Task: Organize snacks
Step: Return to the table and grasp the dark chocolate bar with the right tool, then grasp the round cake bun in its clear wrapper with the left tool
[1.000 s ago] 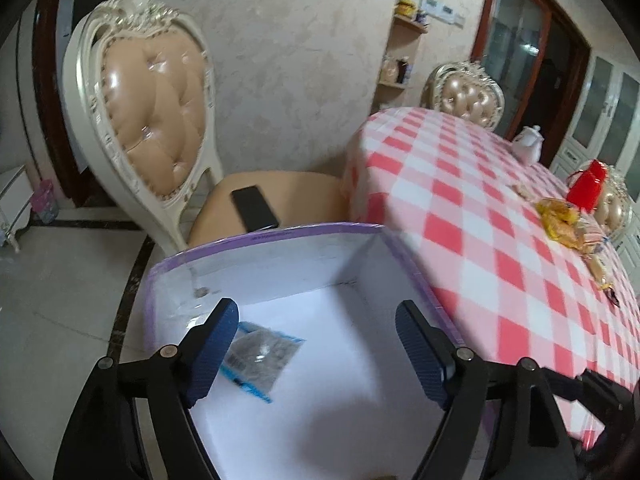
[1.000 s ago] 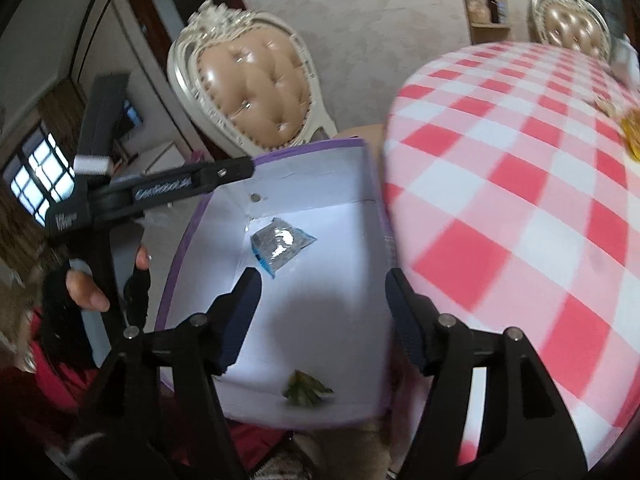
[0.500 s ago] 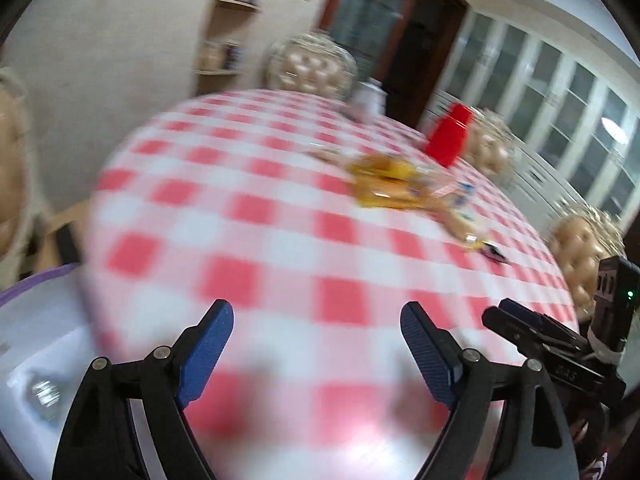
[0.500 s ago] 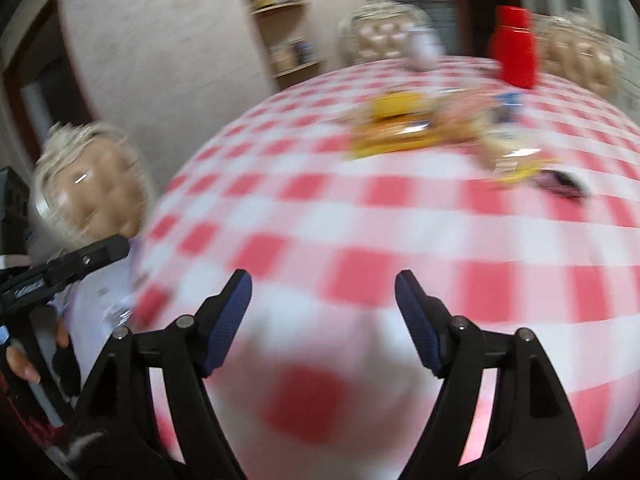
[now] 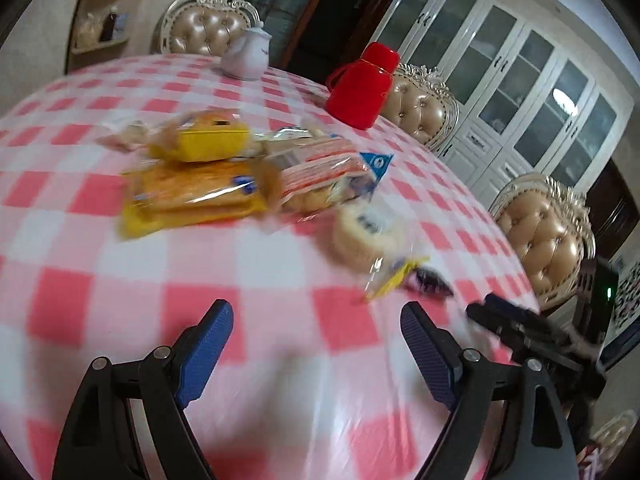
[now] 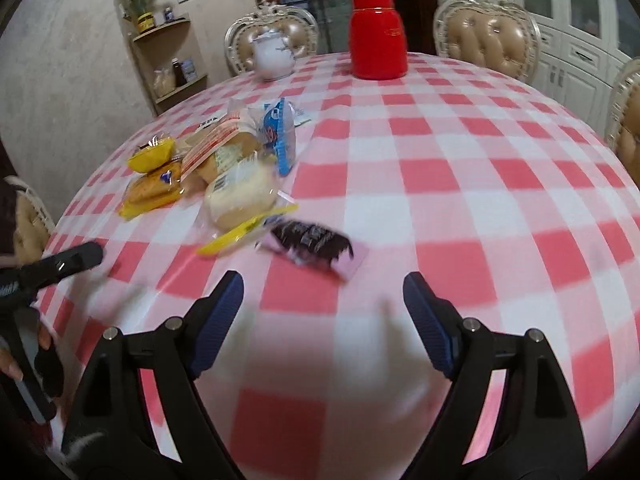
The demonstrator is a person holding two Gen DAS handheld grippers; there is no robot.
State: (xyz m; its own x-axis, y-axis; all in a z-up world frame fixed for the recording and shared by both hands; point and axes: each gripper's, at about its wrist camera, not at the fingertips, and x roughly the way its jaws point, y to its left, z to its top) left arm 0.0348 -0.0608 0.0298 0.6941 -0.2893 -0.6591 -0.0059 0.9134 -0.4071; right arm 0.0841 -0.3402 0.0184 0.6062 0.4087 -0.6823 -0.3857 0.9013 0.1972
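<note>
claws: my left claw (image 5: 316, 330) apart, empty | my right claw (image 6: 323, 302) just been widening, empty | risk: dark wrapper (image 6: 312, 242) touches yellow packet (image 6: 244, 234) — I could snag both off the table (image 6: 480, 208)

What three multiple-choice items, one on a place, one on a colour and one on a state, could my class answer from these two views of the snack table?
1. Where does the dark-wrapped snack lie?
A. against the red flask
B. nearest the right claw, in front of the pile
C. on a chair

2. What colour is the flask?
A. red
B. green
C. white

3. How does the right claw stand?
A. shut on a snack
B. shut, empty
C. open, empty

Answers: 1 B, it lies on the tablecloth just beyond the claw; 2 A, body and cap are red; 3 C, its pads stand apart with only cloth between them.
</note>
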